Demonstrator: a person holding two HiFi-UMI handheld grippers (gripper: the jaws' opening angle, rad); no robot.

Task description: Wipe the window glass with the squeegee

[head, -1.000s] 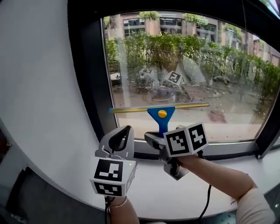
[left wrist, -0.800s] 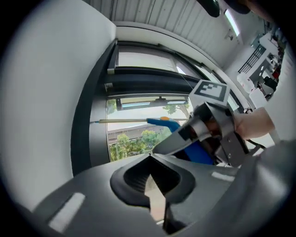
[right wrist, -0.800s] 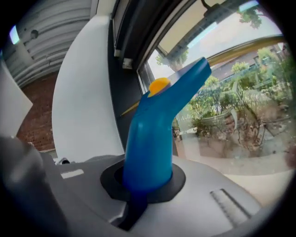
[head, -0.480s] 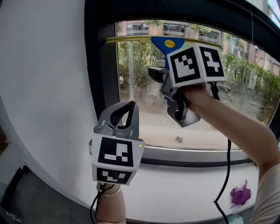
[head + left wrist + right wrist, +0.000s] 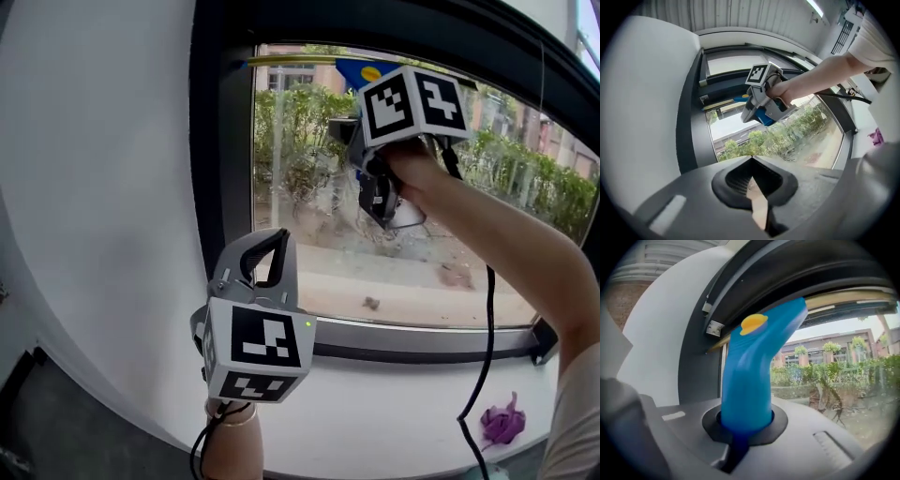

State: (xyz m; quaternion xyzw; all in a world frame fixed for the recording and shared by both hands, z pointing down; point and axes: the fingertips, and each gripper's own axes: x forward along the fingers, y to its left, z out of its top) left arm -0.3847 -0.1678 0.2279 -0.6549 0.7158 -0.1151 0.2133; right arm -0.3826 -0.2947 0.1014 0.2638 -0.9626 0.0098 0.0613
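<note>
The squeegee has a blue handle [image 5: 747, 380] with a yellow button [image 5: 753, 322] and a long brass-edged blade [image 5: 843, 298]. My right gripper [image 5: 745, 423] is shut on that handle. In the head view the right gripper [image 5: 349, 122] is raised high, and the blade [image 5: 291, 59] lies against the top edge of the window glass [image 5: 431, 234]. My left gripper [image 5: 270, 246] is shut with nothing in it, held low in front of the window's left frame. The left gripper view looks up past its own jaws [image 5: 752, 180] at the right gripper [image 5: 764, 96] and the squeegee blade [image 5: 717, 104].
A black window frame [image 5: 220, 169] borders the glass, with white wall to its left. Below runs a white sill [image 5: 394, 403] with a purple cloth [image 5: 502, 422] lying at its right. A black cable [image 5: 483, 356] hangs from the right gripper.
My right gripper has carried the squeegee from the lower part of the glass up to its top edge. The left gripper stayed low and shut.
</note>
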